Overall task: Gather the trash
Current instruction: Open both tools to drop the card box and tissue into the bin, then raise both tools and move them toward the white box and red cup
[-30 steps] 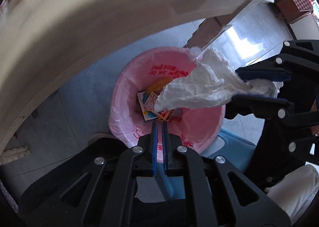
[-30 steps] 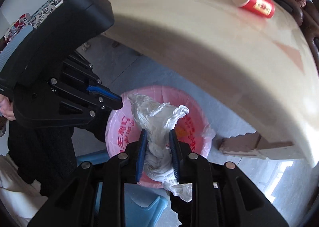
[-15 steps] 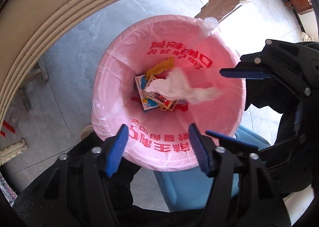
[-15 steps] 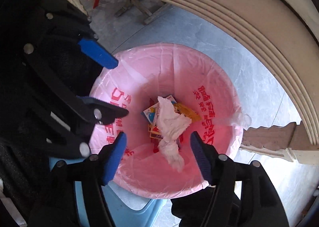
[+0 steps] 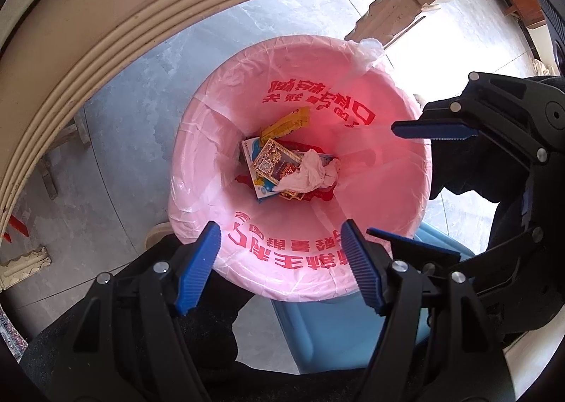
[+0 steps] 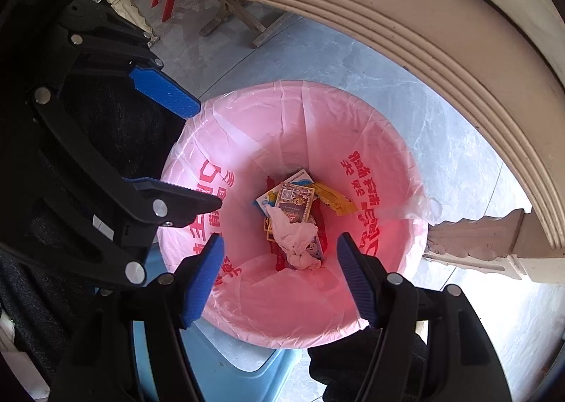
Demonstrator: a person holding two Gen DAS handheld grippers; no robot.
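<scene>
A bin lined with a pink bag [image 5: 385,190] [image 6: 381,260] stands on the floor below both grippers. A crumpled white tissue [image 5: 310,177] [image 6: 295,241] lies at its bottom on top of small printed packets [image 5: 272,163] [image 6: 295,200] and a yellow wrapper [image 5: 286,124] [image 6: 333,202]. My left gripper [image 5: 280,264] is open and empty above the bin's near rim. My right gripper [image 6: 279,271] is open and empty above the bin too; it also shows at the right of the left wrist view [image 5: 416,186]. The left gripper shows at the left of the right wrist view [image 6: 190,151].
The curved cream edge of a table [image 5: 116,31] [image 6: 441,34] arcs above the bin. A carved table leg [image 5: 392,13] [image 6: 476,243] stands by the bin. A blue plastic stool [image 5: 339,331] [image 6: 226,366] sits near the bin. The floor is grey tile [image 5: 116,169].
The right gripper opened and dropped the white tissue, which fell to the bin's bottom. The left gripper opened too. Both grippers tilted down over the bin.
</scene>
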